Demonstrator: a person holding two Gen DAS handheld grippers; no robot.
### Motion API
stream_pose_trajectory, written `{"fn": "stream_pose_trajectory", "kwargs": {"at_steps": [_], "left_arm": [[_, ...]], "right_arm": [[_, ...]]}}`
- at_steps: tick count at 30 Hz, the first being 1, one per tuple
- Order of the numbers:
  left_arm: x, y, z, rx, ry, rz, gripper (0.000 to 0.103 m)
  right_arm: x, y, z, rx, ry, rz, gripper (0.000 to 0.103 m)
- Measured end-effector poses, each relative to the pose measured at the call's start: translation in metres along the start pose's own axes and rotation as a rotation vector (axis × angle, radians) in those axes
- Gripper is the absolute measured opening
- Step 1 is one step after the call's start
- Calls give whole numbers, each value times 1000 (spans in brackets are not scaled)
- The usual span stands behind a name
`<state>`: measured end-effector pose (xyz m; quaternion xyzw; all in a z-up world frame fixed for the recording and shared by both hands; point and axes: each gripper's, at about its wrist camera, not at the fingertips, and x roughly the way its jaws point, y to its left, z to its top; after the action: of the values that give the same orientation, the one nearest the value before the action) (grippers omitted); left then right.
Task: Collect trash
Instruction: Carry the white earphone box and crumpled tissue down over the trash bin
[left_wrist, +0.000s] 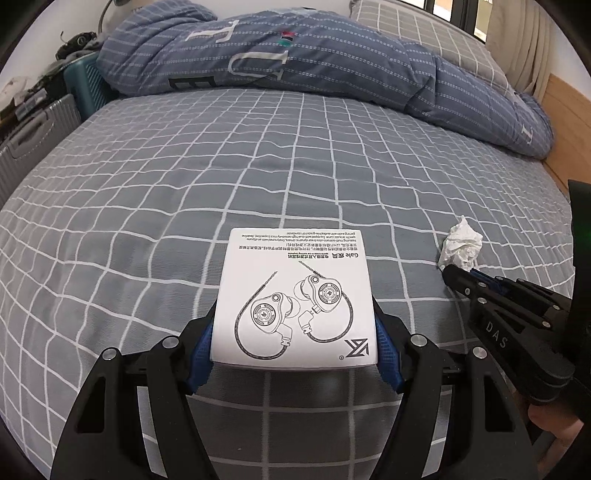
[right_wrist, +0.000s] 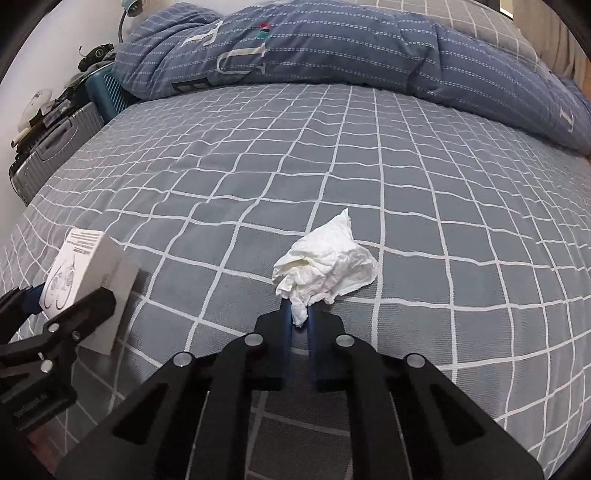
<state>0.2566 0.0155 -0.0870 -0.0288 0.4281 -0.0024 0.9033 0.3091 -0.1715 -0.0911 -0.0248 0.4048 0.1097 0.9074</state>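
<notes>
Right gripper (right_wrist: 300, 317) is clamped on the near tail of a crumpled tissue (right_wrist: 327, 267), with the rest of the wad sitting on the checked sheet (right_wrist: 332, 155) just ahead of the fingers. Left gripper (left_wrist: 293, 332) has a white earphone box (left_wrist: 295, 299) squeezed between its blue pads (left_wrist: 201, 350), right beside the tissue. Further back there's a bunched blue duvet (left_wrist: 295, 55), and suitcases (right_wrist: 55, 147) stand off the bed's left edge.

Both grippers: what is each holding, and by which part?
Left gripper clamps the white earphone box by its two opposite side faces. Right gripper is shut on the crumpled tissue, pinching its near, twisted tail end.
</notes>
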Motion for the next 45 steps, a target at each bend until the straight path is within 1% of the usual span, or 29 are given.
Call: {"fn": "stream_pose_trajectory", "kwargs": {"at_steps": [4, 10, 16, 20, 29, 37, 45], "left_arm": [[-4, -3, 1, -1, -4, -3, 69], [-19, -5, 0, 0, -10, 4, 69], [-48, -4, 1, 5, -28, 3, 69], [-65, -2, -4, -3, -28, 0, 69], [-92, 4, -35, -24, -14, -10, 69], [-119, 6, -63, -45, -23, -32, 69], [-146, -3, -90, -27, -31, -41, 69]], "right_arm": [[-10, 4, -1, -25, -22, -27, 7], [-31, 8, -7, -47, -43, -29, 7], [-62, 9, -14, -52, -70, -25, 7], [-84, 12, -18, -52, -83, -22, 7], [-133, 10, -34, -2, -117, -57, 7], [-168, 18, -60, -20, -132, -87, 7], [-205, 23, -84, -16, -159, -97, 7]]}}
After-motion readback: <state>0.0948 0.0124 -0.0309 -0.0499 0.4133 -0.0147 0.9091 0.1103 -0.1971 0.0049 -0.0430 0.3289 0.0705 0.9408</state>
